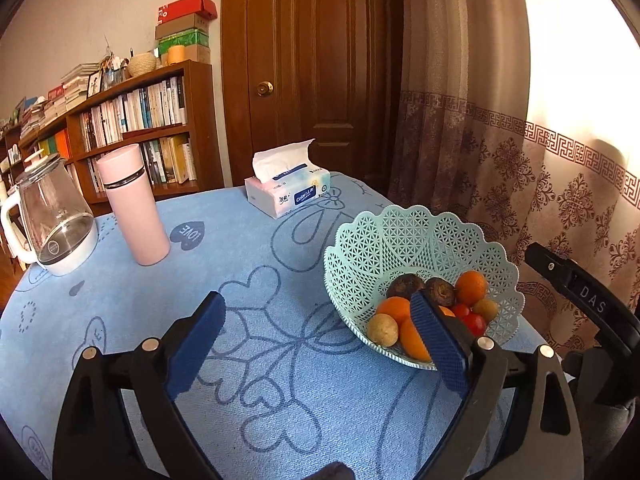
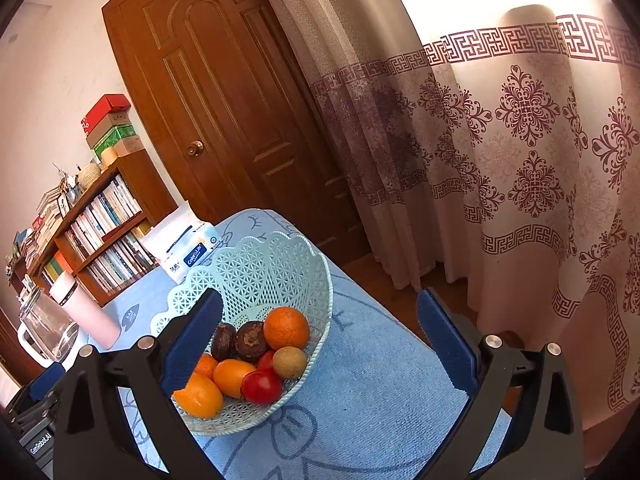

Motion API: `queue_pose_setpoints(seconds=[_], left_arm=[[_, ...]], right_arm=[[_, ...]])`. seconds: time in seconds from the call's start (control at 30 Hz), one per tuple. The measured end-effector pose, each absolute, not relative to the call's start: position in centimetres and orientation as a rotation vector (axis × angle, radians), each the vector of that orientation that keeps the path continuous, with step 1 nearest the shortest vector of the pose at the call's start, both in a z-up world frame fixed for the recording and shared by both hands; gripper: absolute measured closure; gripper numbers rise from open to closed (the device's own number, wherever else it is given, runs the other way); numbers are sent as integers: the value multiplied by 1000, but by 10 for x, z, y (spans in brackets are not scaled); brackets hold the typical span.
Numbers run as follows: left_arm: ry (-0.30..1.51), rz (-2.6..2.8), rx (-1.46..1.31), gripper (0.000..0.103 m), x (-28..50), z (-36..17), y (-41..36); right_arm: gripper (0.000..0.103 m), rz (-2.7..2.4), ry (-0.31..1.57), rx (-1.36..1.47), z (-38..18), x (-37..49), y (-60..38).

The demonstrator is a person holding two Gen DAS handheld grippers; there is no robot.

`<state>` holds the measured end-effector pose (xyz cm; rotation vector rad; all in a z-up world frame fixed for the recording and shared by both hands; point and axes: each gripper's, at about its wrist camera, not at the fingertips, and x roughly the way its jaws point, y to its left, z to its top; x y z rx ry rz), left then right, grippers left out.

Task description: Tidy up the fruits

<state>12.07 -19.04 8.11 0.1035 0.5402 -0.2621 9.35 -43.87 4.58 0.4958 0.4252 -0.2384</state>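
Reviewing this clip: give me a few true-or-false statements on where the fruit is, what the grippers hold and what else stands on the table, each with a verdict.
1. All visible fruit lies in the mint basket. True.
2. The left gripper holds an orange. False: its fingers stand wide apart with nothing between them.
3. The right gripper is open and empty. True.
4. The pink bottle lies on its side. False: it stands upright beside the glass kettle.
5. The tissue pack sits inside the basket. False: it sits on the blue tablecloth beyond it.

Mint lattice basket, orange + red fruit, blue heart-print cloth.
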Motion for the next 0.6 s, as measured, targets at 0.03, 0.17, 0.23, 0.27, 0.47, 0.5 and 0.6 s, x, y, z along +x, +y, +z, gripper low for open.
queue_pose_setpoints(seconds=[0.03, 0.17, 0.23, 0.27, 0.47, 0.5, 0.6], left_arm=[[538, -261, 107, 10, 119, 81, -190], [535, -256, 117, 10, 116, 80, -191], [540, -257, 117, 10, 115, 79, -191], [541, -256, 117, 10, 115, 79, -191], [535, -249, 136, 10, 112, 77, -193], [534, -248, 138, 10, 112, 77, -193], [536, -247, 144, 10, 112, 75, -193]], right_arm=[[4, -234, 429, 489, 46, 94, -437], [4, -225, 438, 449, 46, 97, -431], [4, -228, 442, 427, 46, 98, -427], [4, -231, 443, 419, 47, 98, -426], [3, -242, 454, 351, 50, 98, -419], [3, -246, 455, 338, 50, 97, -418], [3, -244, 476, 298, 49, 94, -412]])
